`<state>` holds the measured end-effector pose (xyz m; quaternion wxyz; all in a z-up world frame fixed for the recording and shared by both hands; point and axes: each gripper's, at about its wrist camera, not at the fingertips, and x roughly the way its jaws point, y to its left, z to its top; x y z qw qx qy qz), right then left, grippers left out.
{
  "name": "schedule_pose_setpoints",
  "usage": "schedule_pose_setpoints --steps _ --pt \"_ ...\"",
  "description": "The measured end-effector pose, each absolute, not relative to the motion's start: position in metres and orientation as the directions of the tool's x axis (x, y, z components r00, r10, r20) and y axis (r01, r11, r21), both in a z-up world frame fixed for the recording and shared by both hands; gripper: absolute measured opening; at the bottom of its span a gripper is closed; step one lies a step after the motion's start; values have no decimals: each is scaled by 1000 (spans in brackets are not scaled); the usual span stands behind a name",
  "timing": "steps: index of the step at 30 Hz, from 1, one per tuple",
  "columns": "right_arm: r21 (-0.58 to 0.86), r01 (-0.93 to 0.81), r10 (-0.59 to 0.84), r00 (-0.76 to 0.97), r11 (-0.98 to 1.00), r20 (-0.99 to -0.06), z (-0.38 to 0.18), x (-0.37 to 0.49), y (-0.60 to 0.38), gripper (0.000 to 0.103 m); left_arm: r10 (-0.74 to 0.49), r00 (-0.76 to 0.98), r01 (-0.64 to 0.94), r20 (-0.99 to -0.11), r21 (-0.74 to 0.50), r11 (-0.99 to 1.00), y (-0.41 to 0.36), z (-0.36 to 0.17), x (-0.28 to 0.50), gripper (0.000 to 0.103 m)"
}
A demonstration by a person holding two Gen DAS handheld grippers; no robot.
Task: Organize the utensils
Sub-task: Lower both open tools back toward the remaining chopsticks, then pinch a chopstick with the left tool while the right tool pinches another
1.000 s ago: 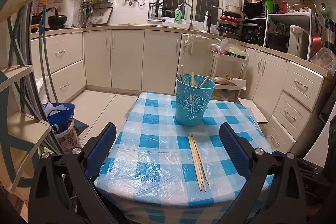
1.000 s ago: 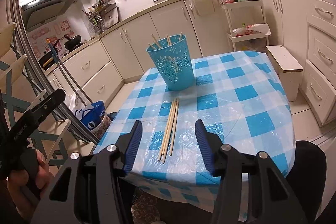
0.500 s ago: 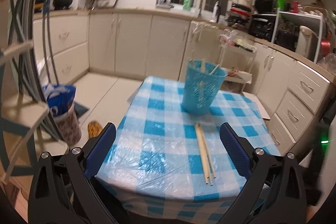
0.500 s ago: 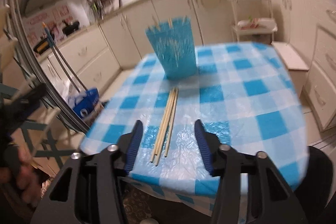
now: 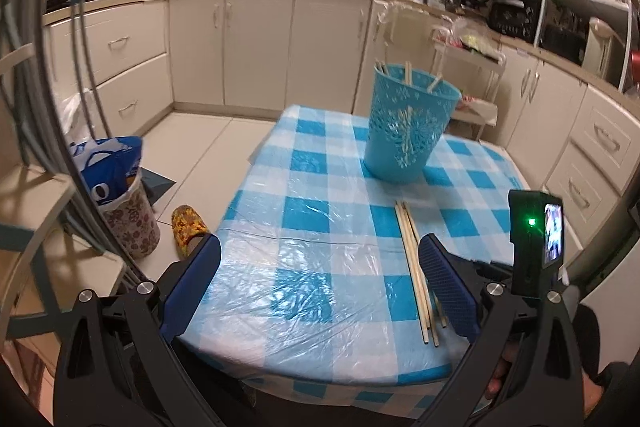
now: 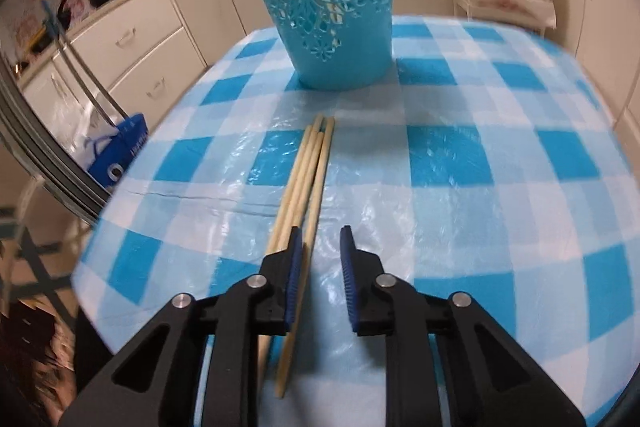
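Loose chopsticks (image 6: 306, 187) lie bundled on the checked surface (image 6: 480, 187), just short of the blue holder (image 6: 332, 3), which already contains a few. Right gripper (image 6: 320, 267) low over their near ends, jaws narrowly parted, nothing gripped. Left gripper (image 5: 320, 283) hangs back, jaws wide apart.

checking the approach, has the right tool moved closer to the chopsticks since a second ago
Yes. The right tool has dropped forward toward the blue holder, which now looms larger in its view, and its narrowed pads now sit at the near ends of the loose chopsticks.
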<state>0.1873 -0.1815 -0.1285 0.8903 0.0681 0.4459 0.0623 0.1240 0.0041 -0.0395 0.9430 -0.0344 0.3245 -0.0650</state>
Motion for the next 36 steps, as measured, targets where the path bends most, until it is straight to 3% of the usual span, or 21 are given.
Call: schedule_pose_setpoints --steps 5,9,16,27,29,34,36 --pt "148 -30 136 606 988 -784 -127 182 -199 6 -184 728 186 -660 -68 980 -33 -63 166 95" --pt "181 6 141 606 983 -783 -127 171 -221 5 -213 649 254 -730 -55 965 -69 -94 207 94" --pt "237 10 185 594 971 -783 -126 166 -240 5 -192 565 258 -803 -49 965 -95 -129 251 73" --pt "224 -13 186 602 975 -776 -129 192 -238 5 -144 549 282 -824 21 959 -101 -138 261 59" --pt "216 -23 185 604 976 -775 -129 195 -236 5 -154 545 296 -824 18 955 -104 -137 263 52" --pt "212 -44 198 584 976 -787 -127 196 -235 5 -216 502 360 -837 -24 933 -113 -133 268 8" --pt "221 -47 207 578 974 -790 -126 196 -237 4 -246 476 362 -844 -67 930 -109 -132 271 5"
